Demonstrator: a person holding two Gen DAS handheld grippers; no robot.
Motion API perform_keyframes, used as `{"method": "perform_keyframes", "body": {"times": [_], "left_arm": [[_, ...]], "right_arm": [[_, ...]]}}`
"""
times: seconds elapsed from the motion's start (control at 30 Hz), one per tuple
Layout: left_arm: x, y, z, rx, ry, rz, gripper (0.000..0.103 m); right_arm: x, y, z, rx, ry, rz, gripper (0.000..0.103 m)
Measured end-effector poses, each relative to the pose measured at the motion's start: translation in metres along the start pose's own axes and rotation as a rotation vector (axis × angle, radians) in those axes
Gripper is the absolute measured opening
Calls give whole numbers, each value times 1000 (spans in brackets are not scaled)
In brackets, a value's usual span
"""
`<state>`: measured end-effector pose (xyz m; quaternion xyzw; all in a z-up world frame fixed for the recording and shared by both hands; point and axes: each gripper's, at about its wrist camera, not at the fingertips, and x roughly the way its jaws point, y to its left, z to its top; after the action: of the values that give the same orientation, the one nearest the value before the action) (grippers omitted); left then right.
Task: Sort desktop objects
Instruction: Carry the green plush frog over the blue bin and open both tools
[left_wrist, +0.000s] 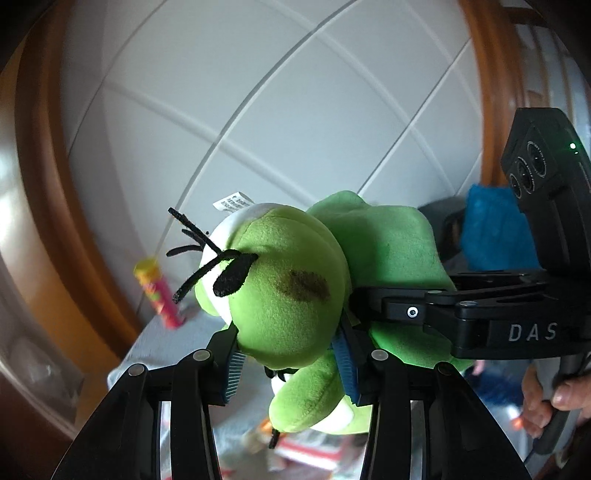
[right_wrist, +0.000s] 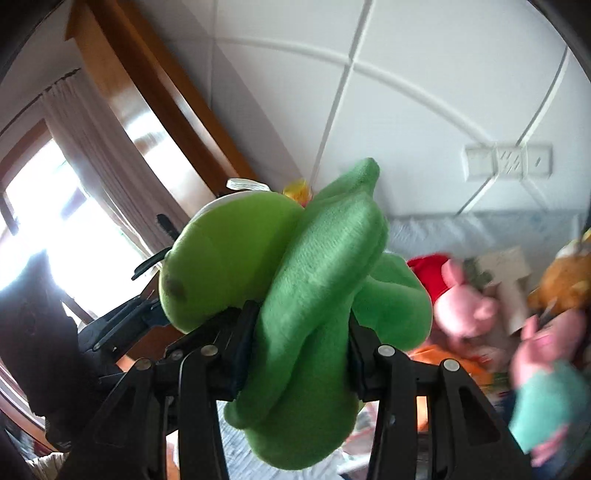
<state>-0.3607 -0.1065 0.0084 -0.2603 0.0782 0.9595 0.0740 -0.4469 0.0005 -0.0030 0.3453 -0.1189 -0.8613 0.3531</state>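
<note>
The white letters "DAS" are printed on the black body of the right tongs (left_wrist: 354, 295), seen at about four o'clock in the left wrist view. Small dark print is carried by the white tag (left_wrist: 233, 202) on the green plush toy (left_wrist: 284, 291), but it is too small to be read.

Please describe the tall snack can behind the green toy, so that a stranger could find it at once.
Start at the white panelled wall and go down to the grey cloth at its foot. There, left of the green plush toy that both grippers hold, stands a slim tube can. It alone is pink with a yellow top.
</note>
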Motion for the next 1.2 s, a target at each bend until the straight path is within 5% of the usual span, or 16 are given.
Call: {"method": "perform_keyframes", "body": {"times": [0.37,0.77,0.97,1.2], "left_arm": [[-57,-117,84,92,-209,-130,41],[-108,-346,174,247,-366,-403,41],[-82,-476,171,265,-263,-515,42],[15,-595,133,267,74,-565,42]], "right_arm": [[-183,-11,19,-75,-223,-202,42],[-424,-69,0,-25,-444,-517,42],[-524,-147,-33,50,-407,-632,42],[-568,-275,-97,263,-221,-632,42]]}}
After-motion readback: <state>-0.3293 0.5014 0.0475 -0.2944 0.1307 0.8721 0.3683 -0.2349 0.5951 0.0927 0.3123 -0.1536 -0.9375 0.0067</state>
